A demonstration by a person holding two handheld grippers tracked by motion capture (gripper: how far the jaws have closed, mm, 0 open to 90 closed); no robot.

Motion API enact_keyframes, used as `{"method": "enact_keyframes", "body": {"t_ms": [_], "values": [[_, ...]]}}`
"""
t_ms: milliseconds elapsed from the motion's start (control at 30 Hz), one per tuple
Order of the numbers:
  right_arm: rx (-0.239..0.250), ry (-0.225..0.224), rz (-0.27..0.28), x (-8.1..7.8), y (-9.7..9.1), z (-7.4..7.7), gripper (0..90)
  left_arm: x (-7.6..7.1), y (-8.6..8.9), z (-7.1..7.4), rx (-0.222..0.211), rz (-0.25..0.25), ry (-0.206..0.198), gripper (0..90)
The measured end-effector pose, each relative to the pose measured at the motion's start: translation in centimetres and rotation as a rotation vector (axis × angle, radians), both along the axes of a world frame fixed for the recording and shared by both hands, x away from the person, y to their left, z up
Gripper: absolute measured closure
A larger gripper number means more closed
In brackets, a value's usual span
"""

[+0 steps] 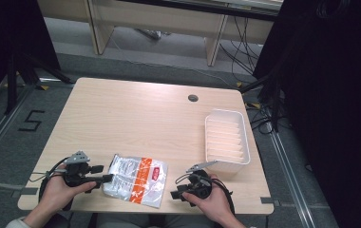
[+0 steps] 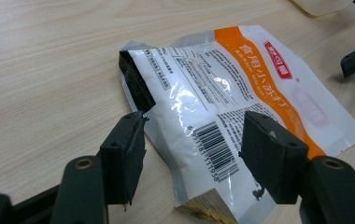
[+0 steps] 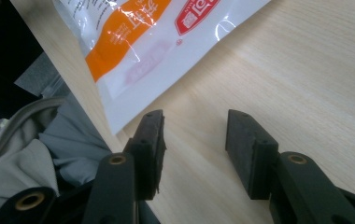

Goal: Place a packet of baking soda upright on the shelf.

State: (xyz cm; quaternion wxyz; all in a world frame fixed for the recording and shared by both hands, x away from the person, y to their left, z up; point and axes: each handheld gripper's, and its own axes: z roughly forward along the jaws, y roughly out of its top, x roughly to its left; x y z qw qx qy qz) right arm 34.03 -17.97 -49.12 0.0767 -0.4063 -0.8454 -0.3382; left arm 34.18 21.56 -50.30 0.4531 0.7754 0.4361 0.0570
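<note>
Glossy white-and-orange foil pouch (image 1: 135,180) lies flat at the desk's (image 1: 136,114) near edge, left of the white ribbed plastic tray (image 1: 227,141). Our left claw (image 2: 192,142) gapes around its barcode end, unclamped; right claw (image 3: 193,140) open, empty. Risk: slick film slips, pouch slides off the edge.

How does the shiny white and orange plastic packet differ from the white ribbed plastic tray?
The shiny white and orange plastic packet lies flat, crinkled and printed, at the table's near edge between both tools. The white ribbed plastic tray is rigid, plain and walled, standing farther right. Both rest on the wooden table.
</note>
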Motion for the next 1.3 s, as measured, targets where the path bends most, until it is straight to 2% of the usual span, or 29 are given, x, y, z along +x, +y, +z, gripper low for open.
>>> {"method": "enact_keyframes", "body": {"t_ms": [100, 133, 200, 267, 300, 367, 433, 500, 567, 600, 633, 667, 733, 800, 833, 900, 933, 1000, 1033, 1067, 1200, 1233, 1300], "values": [[0.003, 0.017, -0.001, 0.1, 0.2, 0.0, 57.1, 0.0, 0.0, 0.0, 0.000, 0.000, 0.000, 39.3], [0.016, -0.005, 0.025, 0.4, 0.3, -0.3, 57.0, 0.0, 0.0, 0.0, 0.000, 0.001, -0.001, 39.2], [0.024, 0.020, 0.014, 0.6, 0.6, -0.3, 56.6, 0.0, 0.0, 0.0, -0.001, 0.001, 0.000, 39.3], [0.036, 0.021, 0.014, 0.9, 1.0, -0.5, 56.3, 0.0, 0.0, 0.0, 0.002, -0.002, -0.001, 39.2], [0.035, 0.054, -0.007, 0.9, 1.4, -0.4, 56.1, -0.1, 0.0, 0.0, -0.001, 0.000, -0.001, 39.3], [0.028, 0.085, -0.018, 1.3, 2.1, -0.6, 55.4, -0.1, 0.1, 0.0, 0.000, 0.002, -0.004, 39.2], [0.025, 0.091, -0.023, 1.3, 2.3, -0.7, 55.4, -0.1, 0.0, 0.0, -0.004, 0.002, -0.003, 39.2], [0.024, 0.130, -0.039, 1.6, 2.8, -0.7, 54.6, -0.1, 0.1, 0.0, -0.001, -0.003, -0.002, 39.2], [0.018, 0.131, -0.042, 1.7, 2.9, -0.7, 54.5, -0.1, 0.0, 0.0, 0.000, -0.008, 0.000, 39.2], [0.035, 0.101, -0.027, 1.9, 3.1, -0.9, 54.1, -0.1, 0.0, 0.0, 0.000, -0.008, 0.001, 39.2], [0.030, 0.131, -0.034, 1.9, 3.2, -0.8, 54.2, 0.0, 0.0, 0.0, 0.000, -0.009, 0.002, 39.2], [0.050, 0.116, -0.021, 2.0, 3.3, -0.9, 54.0, 0.0, 0.0, 0.0, 0.001, -0.009, 0.003, 39.2], [0.054, 0.132, -0.029, 2.3, 3.8, -1.0, 53.3, -0.1, 0.0, 0.0, -0.003, -0.004, 0.002, 39.2], [0.057, 0.125, -0.021, 2.4, 3.9, -1.1, 53.2, -0.1, 0.0, 0.0, -0.002, -0.005, 0.004, 39.2], [0.090, 0.160, -0.027, 2.5, 4.1, -1.2, 53.1, -0.1, 0.0, 0.0, -0.001, -0.009, 0.007, 39.1], [0.095, 0.155, -0.027, 2.7, 4.1, -1.3, 53.2, 0.0, 0.0, 0.0, 0.003, -0.013, 0.006, 39.1], [0.101, 0.177, -0.038, 2.8, 4.1, -1.4, 53.2, 0.0, 0.0, 0.0, 0.003, -0.011, 0.006, 39.1], [0.120, 0.187, -0.031, 2.9, 4.3, -1.3, 53.1, 0.0, 0.1, 0.0, 0.002, -0.010, 0.007, 39.1], [0.114, 0.177, -0.034, 2.9, 4.4, -1.4, 53.1, -0.1, 0.0, 0.0, 0.000, -0.009, 0.007, 39.1], [0.108, 0.141, -0.018, 3.0, 4.5, -1.4, 54.5, -0.1, 0.0, 0.0, -0.003, -0.004, 0.005, 39.1], [0.103, 0.115, -0.015, 2.9, 4.9, -0.4, 56.6, 0.0, 0.1, 0.0, 0.003, -0.008, 0.005, 39.1], [0.110, 0.082, 0.001, 3.0, 5.0, -0.3, 57.1, 0.0, 0.1, 0.0, 0.003, -0.008, 0.005, 39.1], [0.104, 0.093, -0.010, 3.0, 5.2, -0.1, 57.1, -0.1, 0.0, 0.0, -0.005, 0.000, 0.006, 39.1]]}}
